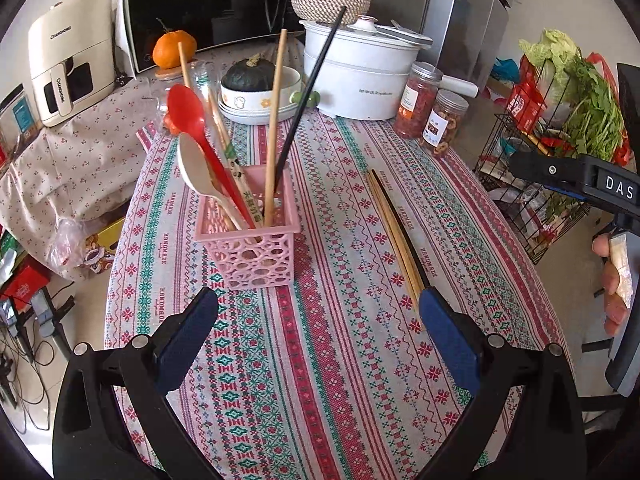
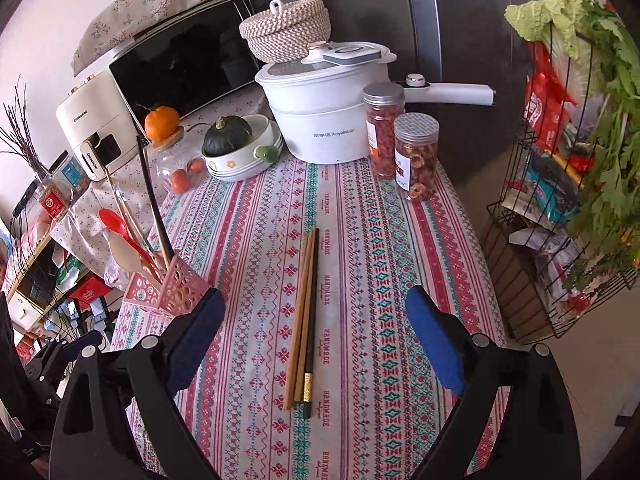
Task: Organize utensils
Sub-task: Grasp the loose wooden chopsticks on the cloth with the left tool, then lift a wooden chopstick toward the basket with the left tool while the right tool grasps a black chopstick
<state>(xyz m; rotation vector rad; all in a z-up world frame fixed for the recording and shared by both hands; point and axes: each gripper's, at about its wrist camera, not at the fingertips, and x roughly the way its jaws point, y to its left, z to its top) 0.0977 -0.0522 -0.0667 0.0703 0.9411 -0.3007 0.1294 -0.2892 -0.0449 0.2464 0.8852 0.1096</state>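
I take the pink basket [image 1: 248, 240] as my landmark. It stands upright on the patterned tablecloth [image 1: 328, 360], and out of it lean a red spoon [image 1: 188, 112], a pale spoon [image 1: 194, 168], a printed chopstick [image 1: 236, 176], a plain wooden chopstick [image 1: 276, 128] and a black chopstick [image 1: 312, 88].

My left gripper [image 1: 320, 332] hangs over the cloth just in front of the basket, its jaws spread wide with nothing between them. The nearer blue pad [image 1: 188, 328] sits close to the basket's front corner without touching it.

To the right of the basket, well apart from it, three loose chopsticks [image 2: 304, 320] lie flat on the cloth, side by side and touching: two wooden ones and a black one with a gold band near its end. My right gripper [image 2: 316, 340] hovers above their near half, jaws wide apart, one pad on either side of the bundle, neither pad touching it.

Behind the basket stand a white pot [image 1: 360, 76], a bowl holding a dark green squash [image 1: 248, 76], and two jars [image 1: 432, 108] to the right.
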